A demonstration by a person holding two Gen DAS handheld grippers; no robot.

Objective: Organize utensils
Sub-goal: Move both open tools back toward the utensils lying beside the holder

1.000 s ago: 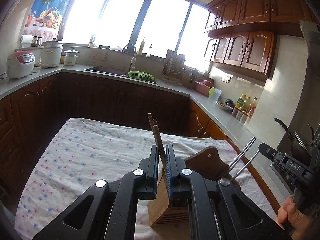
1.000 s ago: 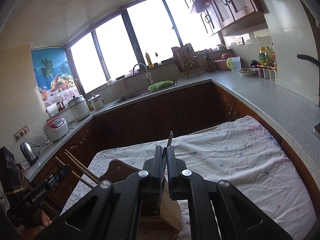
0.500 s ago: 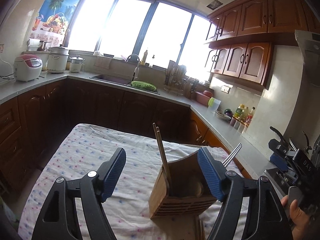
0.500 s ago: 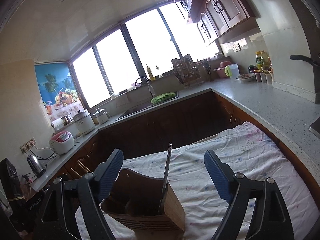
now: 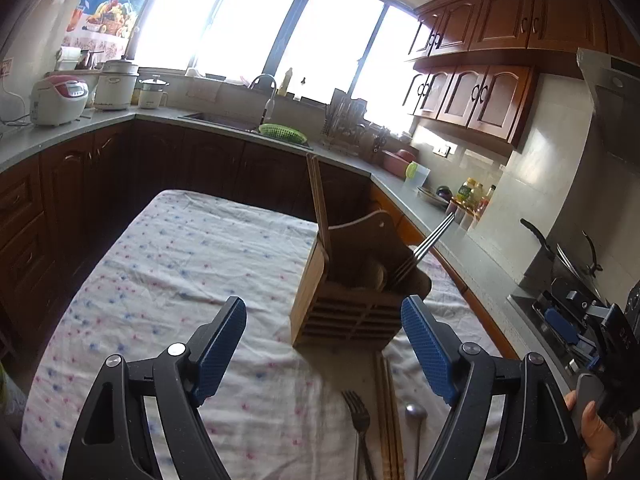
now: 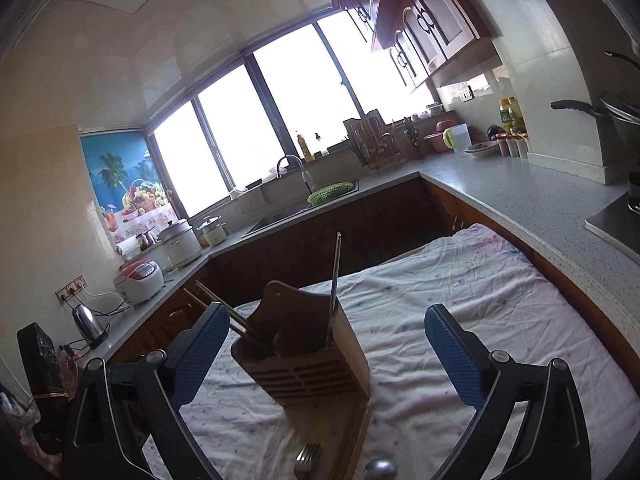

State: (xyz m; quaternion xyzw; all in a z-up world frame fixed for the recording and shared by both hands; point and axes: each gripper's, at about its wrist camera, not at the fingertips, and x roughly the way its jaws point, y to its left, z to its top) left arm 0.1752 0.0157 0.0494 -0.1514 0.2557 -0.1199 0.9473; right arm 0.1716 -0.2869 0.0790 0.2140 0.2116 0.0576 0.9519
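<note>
A: Start big. Where does everything sit?

B: On the cloth-covered table (image 5: pixel 168 264). The wooden utensil holder (image 5: pixel 352 304) stands upright ahead of both grippers, with wooden chopsticks (image 5: pixel 318 204) leaning out of its left side and metal ones (image 5: pixel 430 240) out of its right.

A: And what is left to sort?

B: A fork (image 5: pixel 360 420), a pair of chopsticks (image 5: pixel 387 400) and a spoon (image 5: pixel 416 414) lie flat on the cloth just this side of the holder. Their long axes run toward the holder, heads farthest from the cameras.

A: The grippers?

B: The left gripper (image 5: pixel 324 350) is spread wide and empty. So is the right gripper (image 6: pixel 326 354).

A: Which is nearer?

B: Hard to say. In both wrist views the loose pieces lie below and between the fingers, so I judge either hand must dip down and pinch across a handle.
</note>
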